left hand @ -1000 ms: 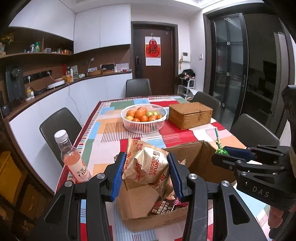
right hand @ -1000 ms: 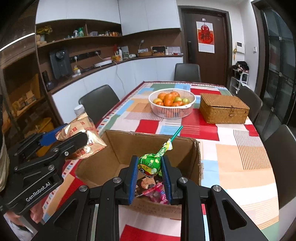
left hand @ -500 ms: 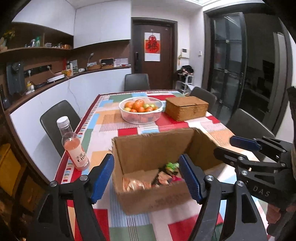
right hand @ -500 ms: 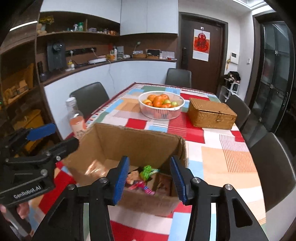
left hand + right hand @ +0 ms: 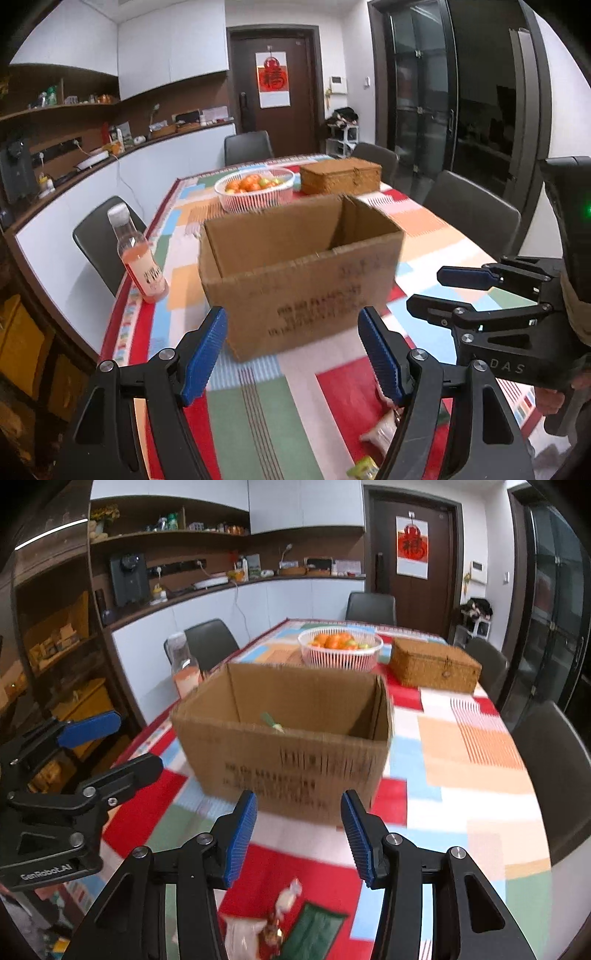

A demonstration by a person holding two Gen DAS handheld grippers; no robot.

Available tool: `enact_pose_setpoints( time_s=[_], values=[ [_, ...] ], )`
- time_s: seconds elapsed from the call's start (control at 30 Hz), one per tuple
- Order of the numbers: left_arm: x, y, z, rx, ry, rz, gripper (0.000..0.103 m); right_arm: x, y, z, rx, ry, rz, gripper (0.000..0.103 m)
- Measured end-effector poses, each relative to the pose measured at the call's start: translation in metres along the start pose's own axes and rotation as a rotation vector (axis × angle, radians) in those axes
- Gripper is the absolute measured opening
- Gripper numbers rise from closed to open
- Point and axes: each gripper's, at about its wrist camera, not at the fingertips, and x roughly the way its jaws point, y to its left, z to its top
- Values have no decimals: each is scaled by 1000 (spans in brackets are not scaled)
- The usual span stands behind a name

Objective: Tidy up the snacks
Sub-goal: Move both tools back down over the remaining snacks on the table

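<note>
The remaining wrapped snacks [image 5: 280, 919] are seen on the surface [image 5: 461, 801] at the frame's bottom, just beneath the empty, wide-open right hand-held gripper [image 5: 299, 834], nearer than the equally open left hand-held gripper [image 5: 295, 354].

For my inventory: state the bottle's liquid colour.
Pink-orange liquid in the bottle, clearest in the left wrist view.

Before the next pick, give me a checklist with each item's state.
1. Left tongs open and holding nothing: ok.
2. Right tongs open and holding nothing: ok.
3. Cardboard box upright, top open: ok.
4. Loose snacks left on the tablecloth, near the right tongs: ok.
5. Bottle upright, apart from the box: ok.
6. Room left inside the box: cannot tell.
</note>
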Motion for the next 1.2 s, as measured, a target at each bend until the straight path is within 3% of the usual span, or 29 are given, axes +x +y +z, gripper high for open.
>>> enact_pose_setpoints(
  time_s=[0.67,1.2],
  values=[
    [45,-46,-79,-14,349,-219,70,16,-18,-91,91,260,-25,48],
    [89,-57,-101,-78,517,-285,51,33,-27,-117,155,343,-10,48]
  ],
)
